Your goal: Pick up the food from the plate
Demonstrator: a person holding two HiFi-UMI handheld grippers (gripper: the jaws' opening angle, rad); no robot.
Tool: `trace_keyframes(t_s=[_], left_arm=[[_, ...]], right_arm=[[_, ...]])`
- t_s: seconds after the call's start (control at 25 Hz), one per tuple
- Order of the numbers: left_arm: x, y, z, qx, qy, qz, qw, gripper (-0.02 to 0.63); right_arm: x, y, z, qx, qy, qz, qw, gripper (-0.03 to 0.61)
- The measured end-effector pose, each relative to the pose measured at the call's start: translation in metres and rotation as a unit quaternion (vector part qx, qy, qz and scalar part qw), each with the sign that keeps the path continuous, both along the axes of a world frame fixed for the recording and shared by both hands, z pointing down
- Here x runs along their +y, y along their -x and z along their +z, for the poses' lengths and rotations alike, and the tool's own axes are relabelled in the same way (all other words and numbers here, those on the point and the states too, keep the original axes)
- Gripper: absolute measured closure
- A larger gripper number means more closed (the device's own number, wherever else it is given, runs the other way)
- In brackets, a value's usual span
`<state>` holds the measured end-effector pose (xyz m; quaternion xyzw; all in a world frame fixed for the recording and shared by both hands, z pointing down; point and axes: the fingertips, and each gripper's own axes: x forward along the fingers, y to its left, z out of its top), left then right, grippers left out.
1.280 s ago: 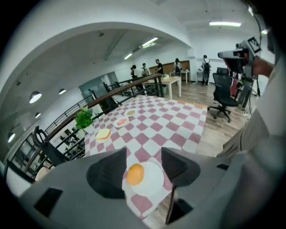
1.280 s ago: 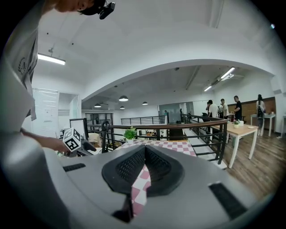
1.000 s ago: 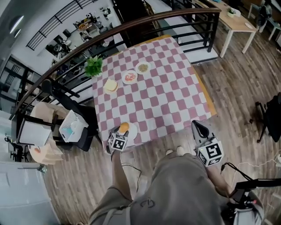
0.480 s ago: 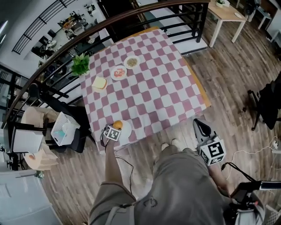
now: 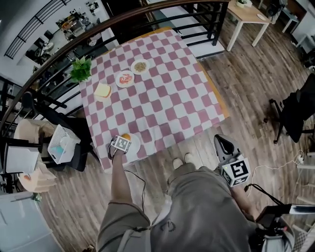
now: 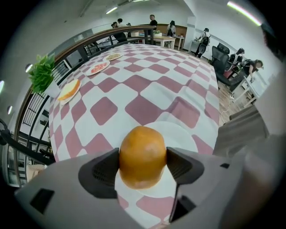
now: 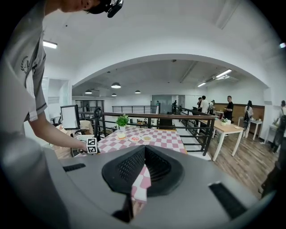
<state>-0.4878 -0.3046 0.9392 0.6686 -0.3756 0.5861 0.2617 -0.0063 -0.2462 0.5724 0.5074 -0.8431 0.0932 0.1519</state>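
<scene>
A round golden bun (image 6: 143, 156) sits between the jaws of my left gripper (image 6: 143, 166), just over a white plate (image 6: 190, 134) at the near left corner of the checkered table. Both pads touch the bun's sides, with no gap showing, while the jaws are opening. In the head view the left gripper (image 5: 123, 139) hangs over that plate (image 5: 135, 144), with the bun (image 5: 126, 136) peeking out past the marker cube. My right gripper (image 5: 221, 141) is held off the table beside the person's hip, its jaws shut and empty (image 7: 144, 150).
At the table's far side lie a plate with bread (image 5: 102, 91), a plate with red slices (image 5: 124, 78) and a third plate (image 5: 140, 66), beside a potted plant (image 5: 80, 69). A dark railing (image 5: 147, 15) runs behind the table. A chair with a basket (image 5: 61, 143) stands at its left.
The head camera has shifted, so the table sits further up and left in the view. My left gripper stays at the near plate with the bun. The right gripper has hardly moved.
</scene>
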Motion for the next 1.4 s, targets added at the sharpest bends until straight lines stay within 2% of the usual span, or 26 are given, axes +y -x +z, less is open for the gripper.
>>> trace_keyframes(t_s=[0.24, 0.44, 0.56, 0.68, 0.92, 1.12, 1.2, 1.28, 1.4], left_arm=[[0.011, 0.0, 0.027, 0.001, 0.024, -0.018, 0.9996, 0.262], [0.008, -0.008, 0.018, 0.027, -0.001, -0.021, 0.9994, 0.262], [0.01, -0.006, 0.018, 0.042, -0.025, -0.045, 0.9978, 0.262], [0.012, 0.001, 0.013, 0.033, -0.056, -0.067, 0.9956, 0.262], [0.014, -0.003, 0.016, 0.053, -0.079, -0.1, 0.9904, 0.262], [0.015, 0.007, 0.012, 0.022, -0.066, -0.124, 0.9898, 0.262], [0.015, 0.008, 0.014, 0.021, -0.059, -0.128, 0.9898, 0.262], [0.019, 0.01, 0.022, 0.031, -0.034, -0.147, 0.9881, 0.262], [0.026, 0.012, 0.02, 0.053, 0.0, -0.22, 0.974, 0.262]], right_arm=[[0.0, 0.01, -0.001, 0.009, 0.0, -0.015, 1.0, 0.568], [0.001, 0.023, 0.002, 0.014, 0.006, -0.035, 0.999, 0.568], [0.003, 0.035, 0.002, 0.015, 0.01, -0.051, 0.999, 0.568], [0.004, 0.045, 0.001, 0.013, 0.01, -0.065, 0.998, 0.568], [0.005, 0.055, 0.005, 0.006, 0.012, -0.08, 0.997, 0.568], [0.007, 0.072, 0.008, 0.0, 0.007, -0.114, 0.993, 0.568], [0.011, 0.077, 0.006, -0.004, 0.003, -0.128, 0.992, 0.568], [0.011, 0.077, 0.002, -0.005, -0.002, -0.136, 0.991, 0.568], [0.007, 0.069, 0.004, -0.012, 0.001, -0.136, 0.991, 0.568]])
